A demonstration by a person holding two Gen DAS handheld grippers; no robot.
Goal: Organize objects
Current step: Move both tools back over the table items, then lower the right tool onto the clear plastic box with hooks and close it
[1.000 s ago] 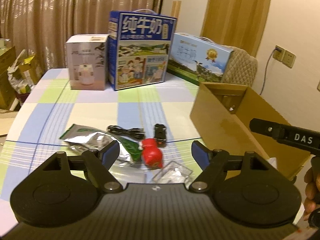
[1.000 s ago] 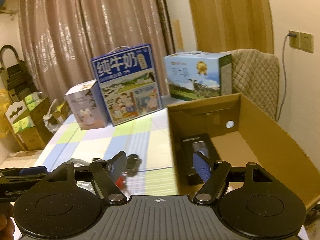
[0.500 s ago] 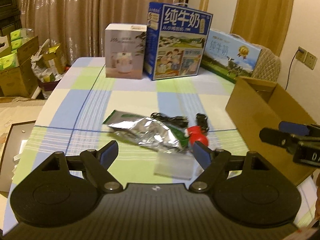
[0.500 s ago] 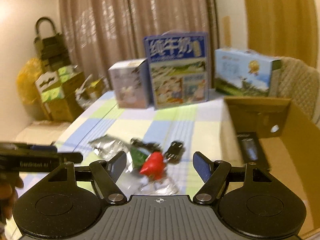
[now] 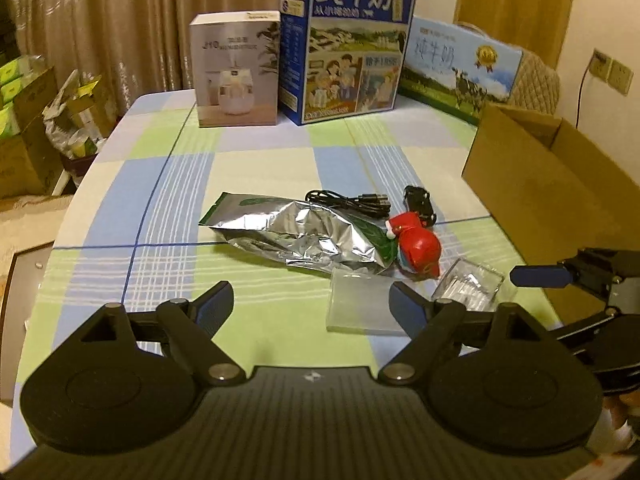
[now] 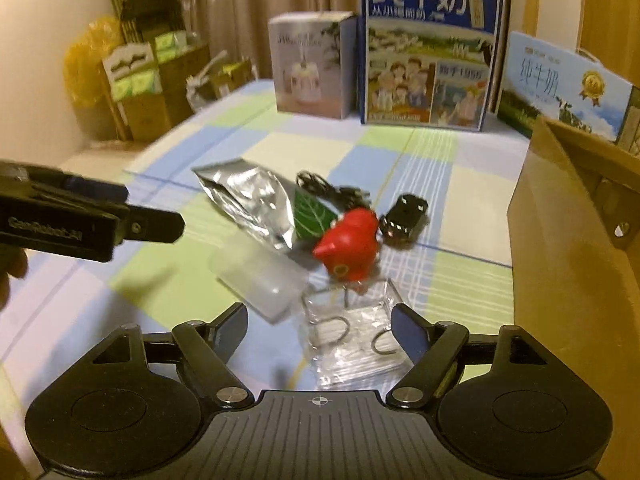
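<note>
Right wrist view: my right gripper [image 6: 318, 330] is spread wide, nothing in it, low over the table w/ a clear packet [image 6: 352, 340] of what look like wire rings just ahead of the jaws. Left gripper [image 5: 310, 304] also released and empty, hovering nearer the table edge; a frosted case [image 5: 362, 306] lies by its right finger.

Progress, as I judge it: far from done. Six loose items are on the checked cloth [image 5: 160, 184], none gripped. Going out from me: packet, case, then a red toy [image 6: 350, 242] touching a crumpled foil bag [image 5: 304, 232], then a small black car [image 6: 404, 220] and a black cable [image 5: 348, 200] behind it. The carton [image 6: 572, 264] sits at the right, close beside the pile, prob. the drop spot. Packet looks like the next pick for the right side.

Hard to tell:
- carton interior is out of view in both cams, so I can't say what's already inside
- right view is motion-blurred, so cable and car are smeared
- packet contents unclear thru the plastic
- toy's face side is hidden; can't ID it

At the back, milk boxes [image 5: 348, 40] and a white box [image 5: 236, 72] stand upright, apart from the pile.
</note>
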